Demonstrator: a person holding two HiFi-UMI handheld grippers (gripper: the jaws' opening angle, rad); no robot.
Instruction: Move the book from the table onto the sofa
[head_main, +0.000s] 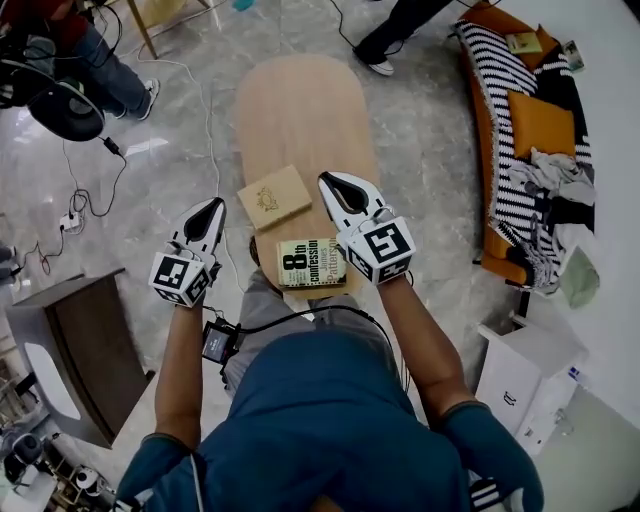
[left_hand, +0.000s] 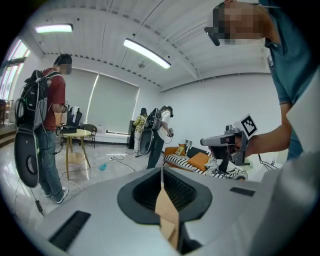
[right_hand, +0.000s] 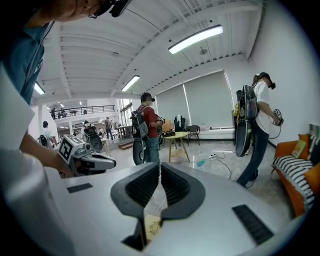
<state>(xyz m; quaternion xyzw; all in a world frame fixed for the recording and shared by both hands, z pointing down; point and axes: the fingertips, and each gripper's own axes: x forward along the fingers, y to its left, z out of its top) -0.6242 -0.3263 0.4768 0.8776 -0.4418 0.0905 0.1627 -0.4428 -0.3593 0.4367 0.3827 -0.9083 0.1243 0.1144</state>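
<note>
Item 1: green-titled book (head_main: 311, 263). It lies flat, cover up, at the near end of the surface (head_main: 300, 110), just ahead of my operator's knee. It is not held.

Item 2: tan book (head_main: 273, 196). It lies flat on the same surface at 11 o'clock from the green-titled book, turned at a slant. The two books sit close, with a narrow strip of wood between them.

Item 3: right gripper (head_main: 330, 182). Its jaws are pressed together with nothing between them. It hovers at 1 o'clock from the green-titled book, and its marker cube overlaps that book's right edge in the head view. In the right gripper view the tan book shows below the closed jaws.

Item 4: left gripper (head_main: 214, 206). Its jaws are also pressed together and empty. It sits at 9 o'clock from the green-titled book, off the surface's left edge and over the floor (head_main: 420, 140).

Item 5: sofa (head_main: 482, 120). It has an orange frame and stands at 2 o'clock, well apart from the surface. It carries a striped throw (head_main: 495, 60), an orange cushion (head_main: 540, 122) and a small book (head_main: 524, 42) at its far end.

Item 6: surroundings. White boxes (head_main: 520, 380) stand at 4 o'clock and a dark side table (head_main: 80, 340) at 8 o'clock. Cables (head_main: 85, 200) trail over the floor at 10 o'clock, and a bystander's shoe (head_main: 378, 65) is at 12 o'clock.
</note>
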